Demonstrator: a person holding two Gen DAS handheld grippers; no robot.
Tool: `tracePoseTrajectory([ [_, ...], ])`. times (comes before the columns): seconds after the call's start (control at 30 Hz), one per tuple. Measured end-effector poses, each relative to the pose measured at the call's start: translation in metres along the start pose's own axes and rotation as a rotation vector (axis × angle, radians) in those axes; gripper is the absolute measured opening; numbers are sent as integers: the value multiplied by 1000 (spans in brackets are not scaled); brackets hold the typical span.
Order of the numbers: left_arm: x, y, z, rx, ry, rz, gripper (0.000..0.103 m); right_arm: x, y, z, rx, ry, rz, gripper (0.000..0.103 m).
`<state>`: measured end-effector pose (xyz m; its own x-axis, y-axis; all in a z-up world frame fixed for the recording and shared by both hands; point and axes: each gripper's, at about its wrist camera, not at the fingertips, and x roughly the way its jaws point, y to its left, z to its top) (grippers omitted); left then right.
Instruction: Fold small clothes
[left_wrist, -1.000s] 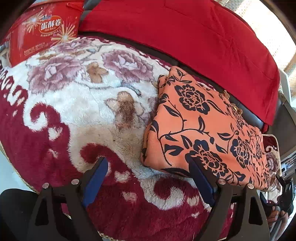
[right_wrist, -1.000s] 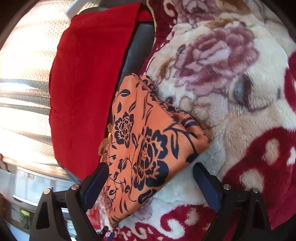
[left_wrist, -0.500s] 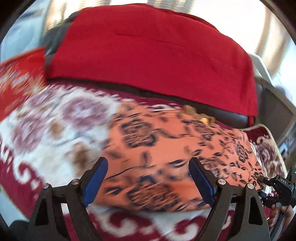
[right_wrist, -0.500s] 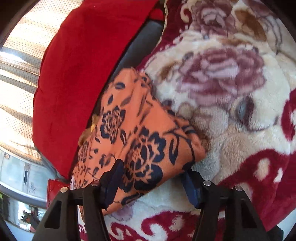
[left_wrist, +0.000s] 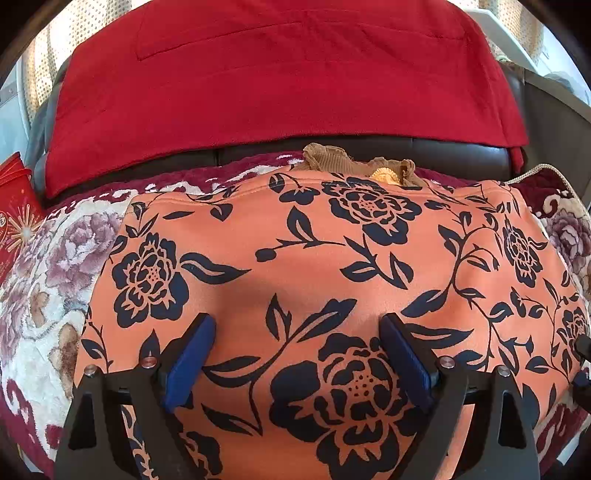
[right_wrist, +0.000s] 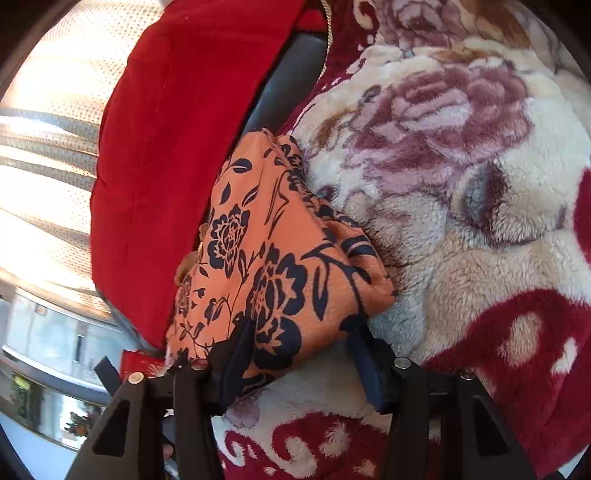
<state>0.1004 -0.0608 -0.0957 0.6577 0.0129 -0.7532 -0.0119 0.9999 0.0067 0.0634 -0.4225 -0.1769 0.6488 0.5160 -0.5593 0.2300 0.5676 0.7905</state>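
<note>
A folded orange garment with dark blue flowers (left_wrist: 332, 258) lies on a fleecy floral blanket (left_wrist: 48, 277). My left gripper (left_wrist: 297, 325) hangs just over the garment's near half. Its blue pads are wide apart, still opening a little, and hold nothing. In the right wrist view the same garment (right_wrist: 280, 240) reaches toward me, and my right gripper (right_wrist: 301, 332) is closing on its near end. The cloth puckers between the pads. A tan ribbed piece (left_wrist: 332, 162) peeks out behind the garment's far edge.
A red cloth (left_wrist: 277, 74) drapes over the dark sofa back behind the blanket (right_wrist: 461, 184). A red printed box (left_wrist: 14, 206) stands at the far left. Pale curtains and a window lie beyond the red cloth (right_wrist: 166, 147).
My left gripper swung from the bare blanket to over the garment. The right jaws narrowed from wide open onto the garment's near end, and the cloth bunched.
</note>
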Motion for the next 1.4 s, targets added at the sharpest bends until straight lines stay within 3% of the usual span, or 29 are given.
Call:
tracePoseTrajectory([
  [0.23, -8, 6, 6, -17, 39, -9, 93, 2, -1, 0, 3, 5, 18, 57],
  [0.43, -71, 38, -9, -75, -63, -10, 93, 0, -5, 5, 37, 36, 27, 58],
  [0.7, -89, 90, -49, -140, -4, 42, 93, 1, 6, 8, 24, 65, -24, 60],
  [0.83, -85, 92, -42, -154, 2, 29, 93, -2, 16, 10, 28, 64, -75, 60],
  [0.9, -81, 88, -31, -145, -10, 27, 93, -9, 26, 7, -16, 47, -132, 60],
  [1.0, -77, 81, -18, -136, -32, 13, 93, -39, 51, 3, -166, -73, -306, 61],
  [1.07, -71, 74, -10, -135, -34, -20, 93, -55, 66, 3, -218, -148, -334, 62],
  [1.13, -64, 62, 0, -98, -39, -44, 93, -61, 89, 8, -278, -174, -296, 66],
  [1.17, -57, 56, 7, -71, -45, -48, 93, -54, 102, 12, -318, -139, -260, 74],
  [1.2, -50, 53, 12, -54, -42, -51, 93, -39, 116, 15, -358, -75, -213, 75],
  [1.3, -19, 50, 28, -24, 23, -20, 93, 17, 143, 26, -428, 149, -46, 75],
  [1.4, 10, 58, 41, -17, 75, -2, 93, 83, 148, 46, -408, 327, 18, 75],
])
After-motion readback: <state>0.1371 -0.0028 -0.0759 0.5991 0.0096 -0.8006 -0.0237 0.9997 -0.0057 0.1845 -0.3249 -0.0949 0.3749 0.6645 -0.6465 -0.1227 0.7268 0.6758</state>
